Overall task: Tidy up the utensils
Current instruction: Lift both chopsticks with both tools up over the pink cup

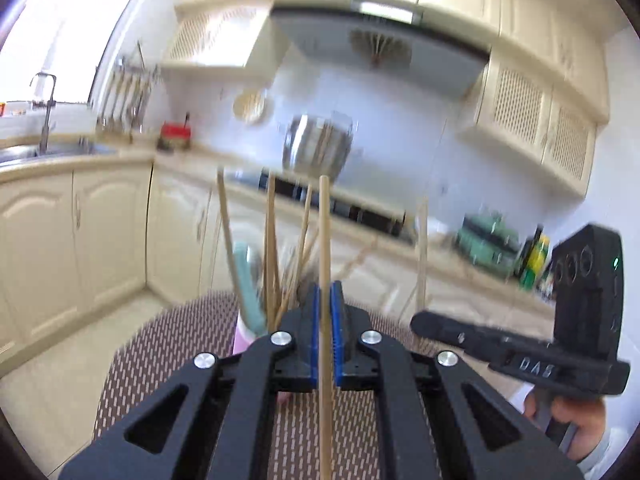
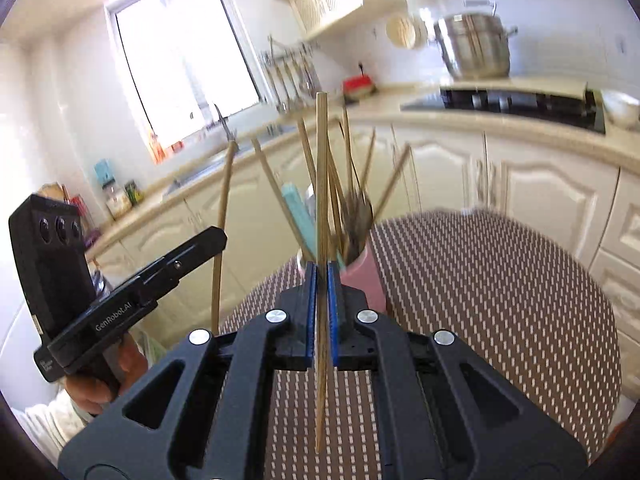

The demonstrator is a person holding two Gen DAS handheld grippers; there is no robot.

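Note:
My left gripper (image 1: 325, 292) is shut on a wooden chopstick (image 1: 325, 232) that stands upright between its blue pads. My right gripper (image 2: 322, 272) is shut on another wooden chopstick (image 2: 321, 168), also upright. A pink cup (image 2: 362, 276) stands on the round table just beyond both grippers; it also shows in the left wrist view (image 1: 243, 338). It holds several wooden chopsticks (image 2: 344, 184) fanned out and a teal-handled utensil (image 2: 298, 210). The right gripper shows at the right of the left wrist view (image 1: 420, 322), holding its chopstick (image 1: 421, 256). The left gripper shows at the left of the right wrist view (image 2: 218, 238).
The round table has a brown woven mat (image 2: 500, 300). Cream kitchen cabinets (image 1: 104, 216) and a counter with a sink (image 1: 40, 152) lie behind. A steel pot (image 2: 472, 46) sits on the black stove (image 2: 520, 106). Bottles (image 1: 536, 256) stand on the counter at right.

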